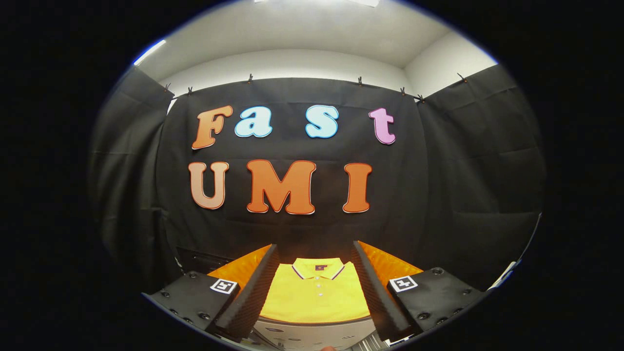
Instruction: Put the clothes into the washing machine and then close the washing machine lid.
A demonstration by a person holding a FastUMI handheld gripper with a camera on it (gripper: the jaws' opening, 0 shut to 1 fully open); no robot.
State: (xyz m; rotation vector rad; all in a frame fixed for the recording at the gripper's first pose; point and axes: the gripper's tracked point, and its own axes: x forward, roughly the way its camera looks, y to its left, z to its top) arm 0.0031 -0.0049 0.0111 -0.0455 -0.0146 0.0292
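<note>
A folded yellow polo shirt (316, 295) with a striped collar lies flat on an orange surface (390, 265), seen between my two fingers and a little beyond them. My gripper (316, 253) is open, its fingers spread wide on either side of the shirt and not touching it. Below the shirt, close under the fingers, a pale grey panel (312, 336) with small markings shows; whether it belongs to the washing machine I cannot tell.
The booth's black cloth wall (438, 195) hangs close behind the orange surface and wraps around both sides. A dark box-like edge (200, 261) sits at the left behind the orange surface. White wall and ceiling show above the cloth.
</note>
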